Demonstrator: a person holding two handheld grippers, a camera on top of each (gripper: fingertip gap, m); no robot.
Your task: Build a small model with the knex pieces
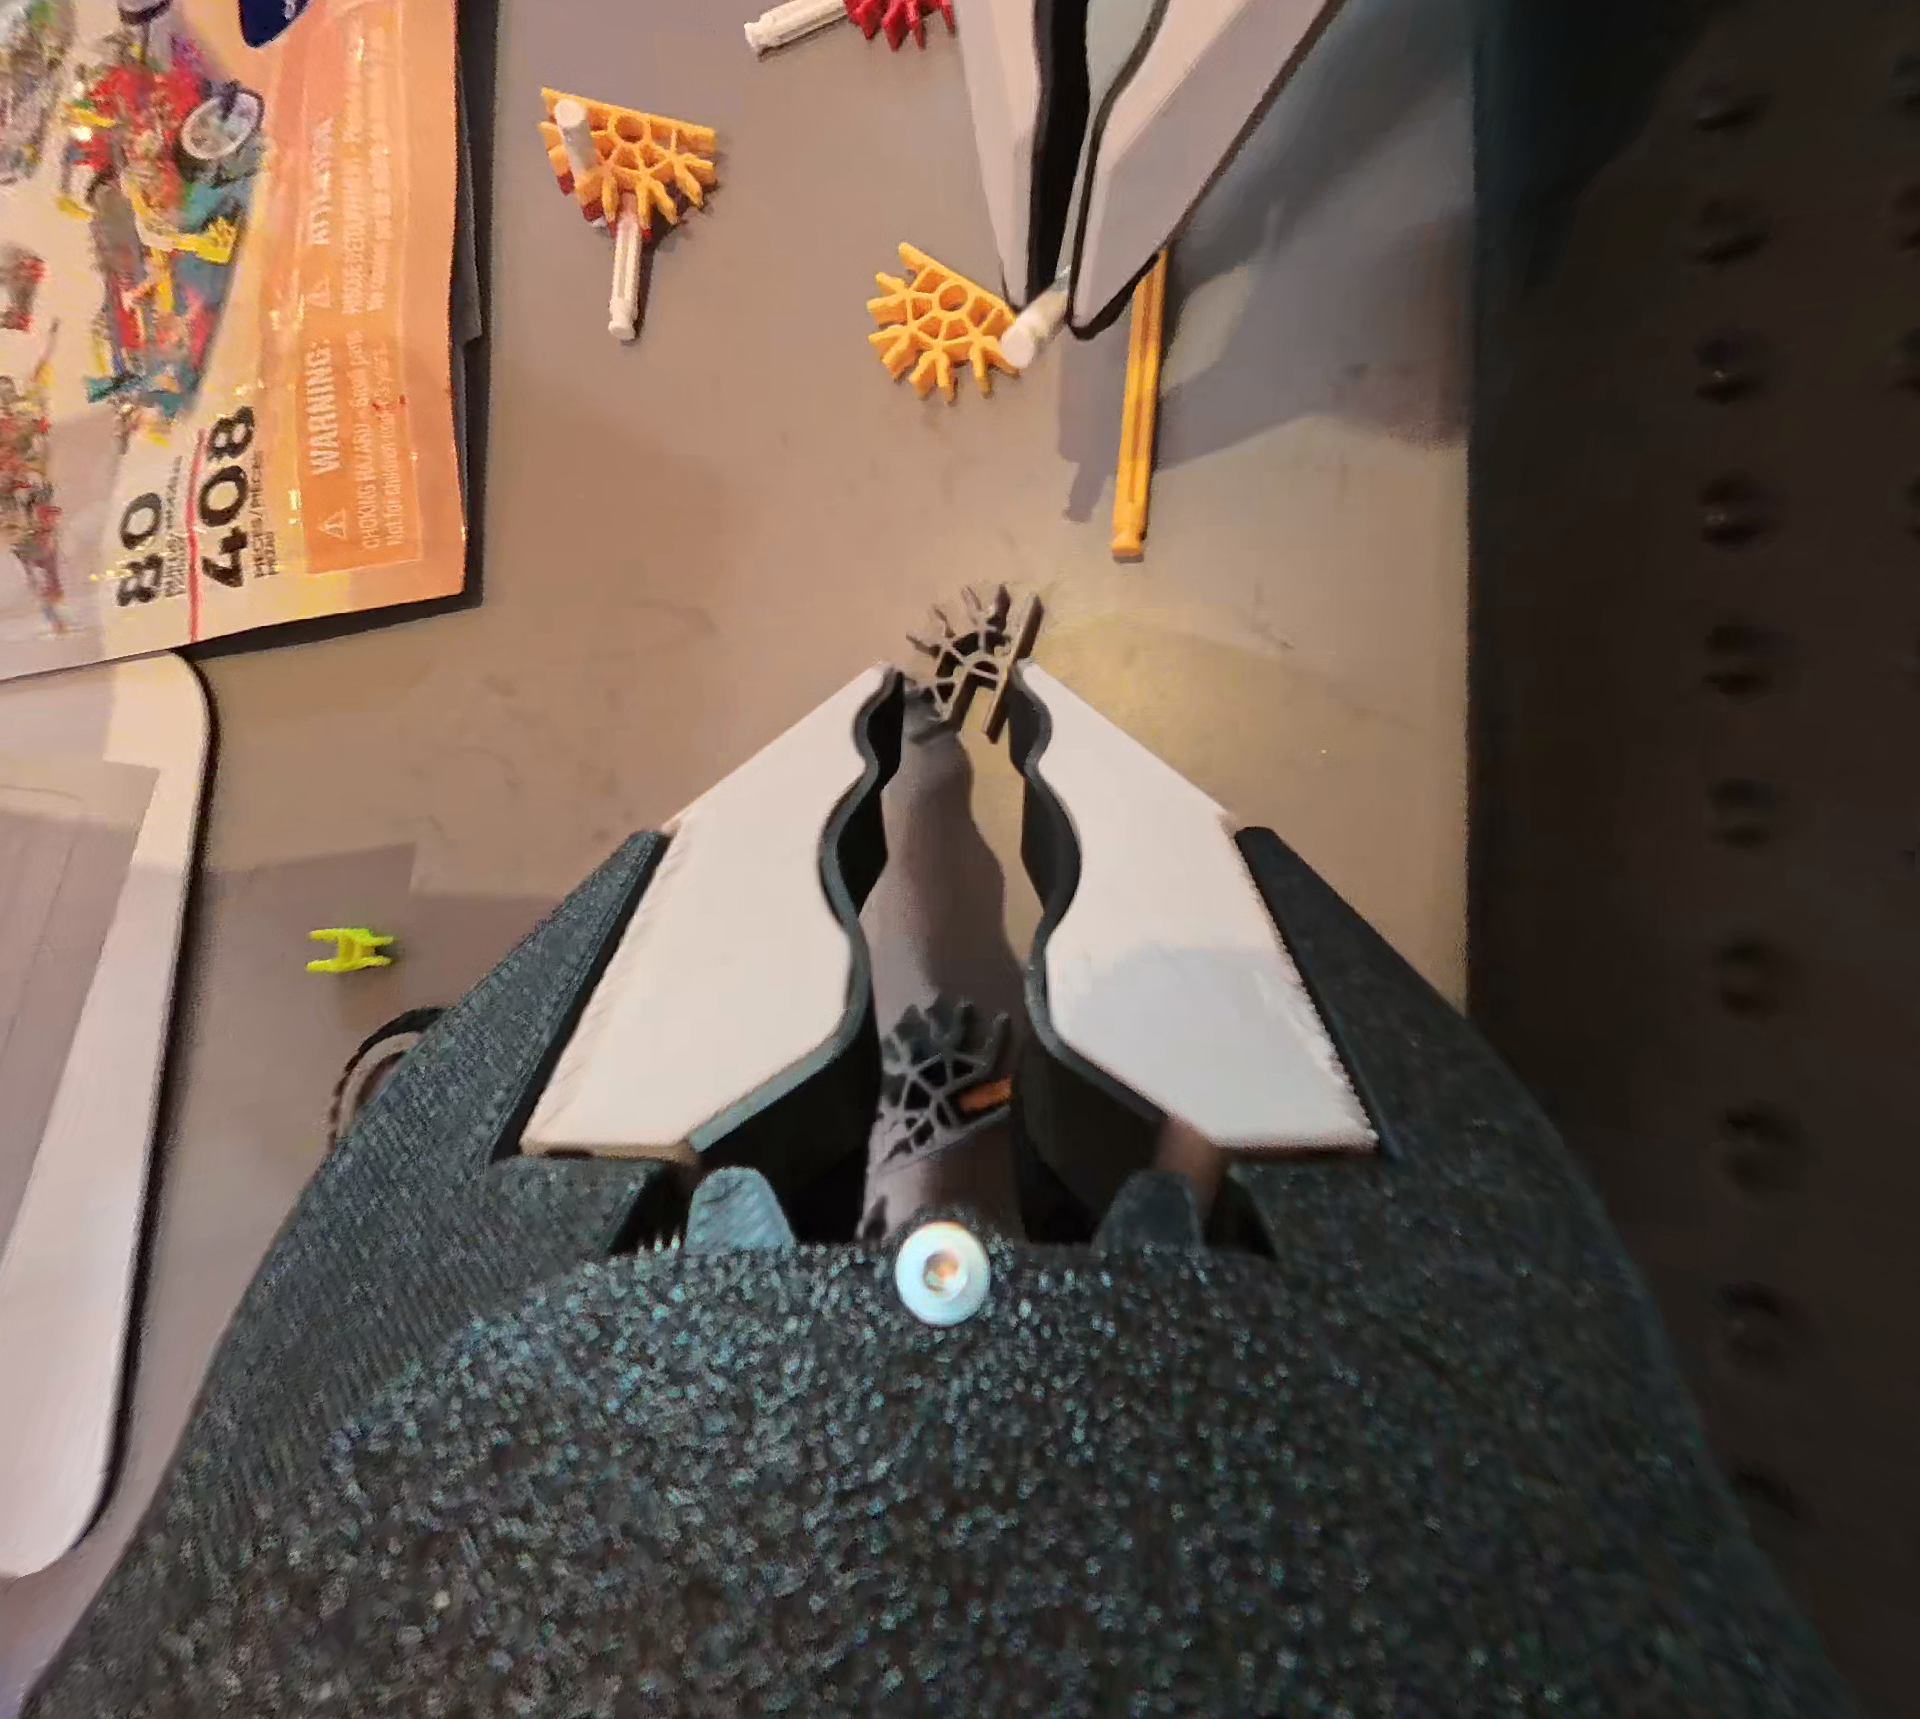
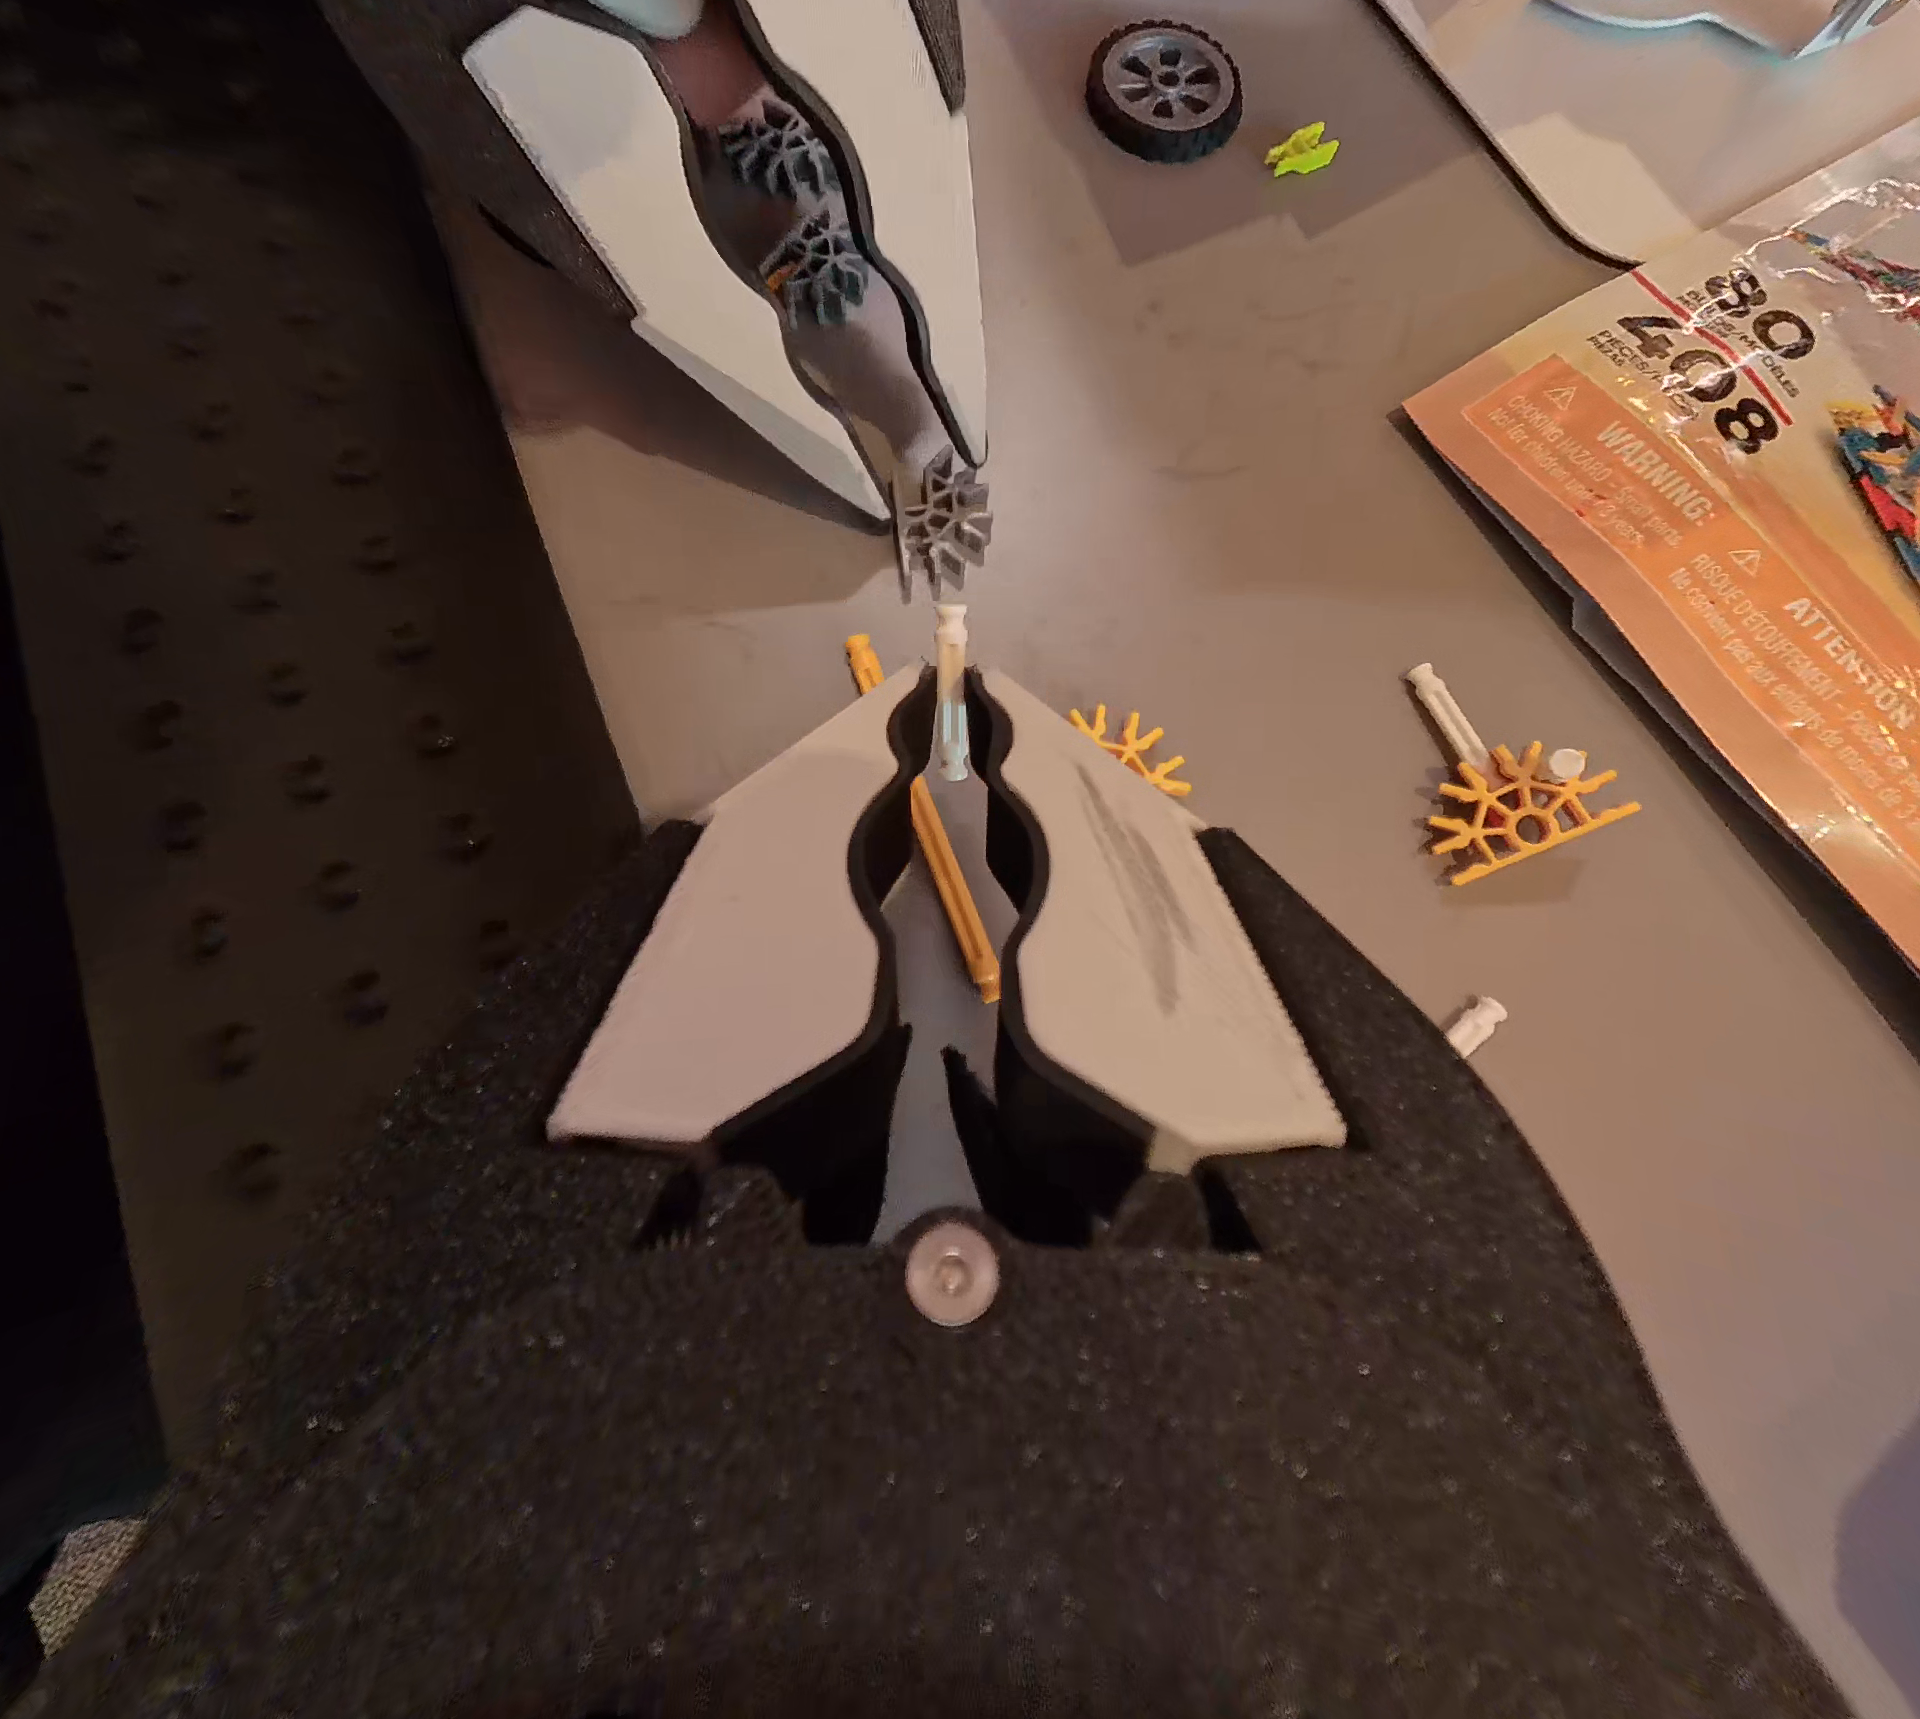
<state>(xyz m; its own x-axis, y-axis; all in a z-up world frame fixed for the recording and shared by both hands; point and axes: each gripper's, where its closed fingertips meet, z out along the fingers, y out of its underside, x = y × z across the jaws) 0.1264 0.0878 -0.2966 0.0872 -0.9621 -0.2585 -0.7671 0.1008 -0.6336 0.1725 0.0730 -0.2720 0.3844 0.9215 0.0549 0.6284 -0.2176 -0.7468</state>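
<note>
right gripper (image 2: pixel 951 682) pinches white rod (image 2: pixel 951 703); left gripper (image 1: pixel 961 682) seemingly grips grey connector (image 1: pixel 971 651).

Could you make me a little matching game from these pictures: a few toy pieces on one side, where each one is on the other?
Things:
1. grey connector
2. white rod
3. toy wheel
4. orange-yellow rod

Places:
A. lying loose on the table beside a small lime-green clip
B. pinched in the left gripper
C. lying flat on the table under the right gripper
D. pinched in the right gripper

Pairs: 1-B, 2-D, 3-A, 4-C
</note>
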